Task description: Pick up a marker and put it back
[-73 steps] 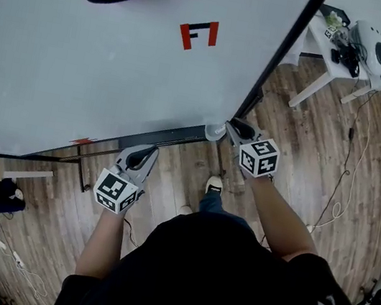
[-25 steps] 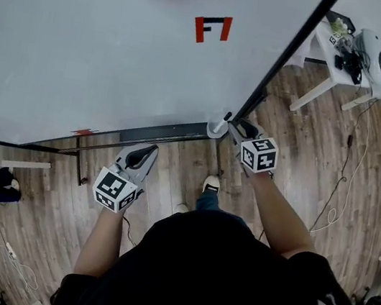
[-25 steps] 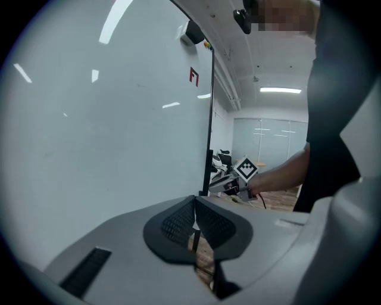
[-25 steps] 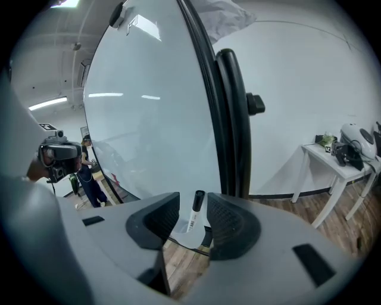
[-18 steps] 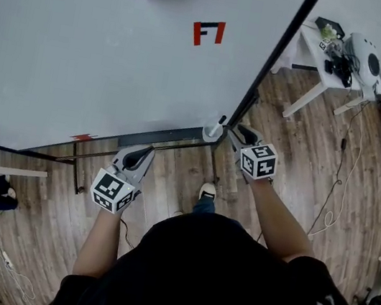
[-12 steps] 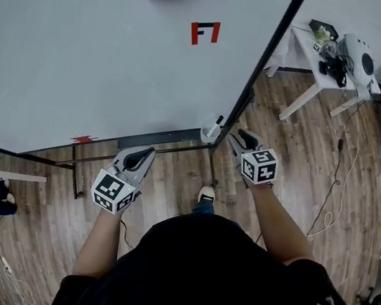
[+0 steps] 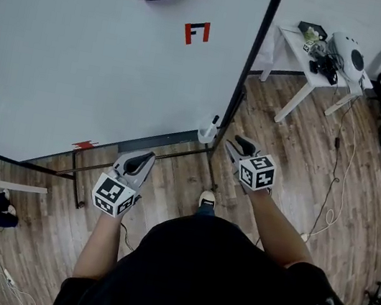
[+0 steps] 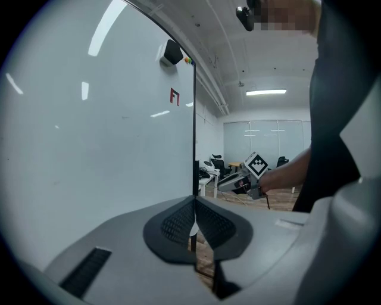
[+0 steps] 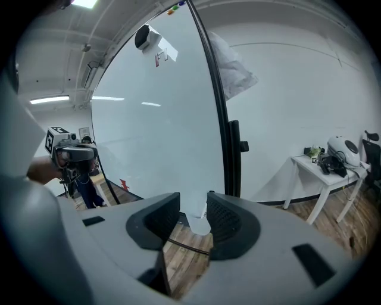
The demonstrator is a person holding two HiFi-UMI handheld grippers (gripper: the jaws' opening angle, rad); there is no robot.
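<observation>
The marker (image 7: 214, 122) stands in a pale cup (image 7: 206, 135) at the whiteboard's (image 7: 83, 56) lower right corner, toward 12 o'clock from the head view's centre. It is pale-bodied and seemingly dark-capped, and its top leans toward 1 o'clock.
</observation>
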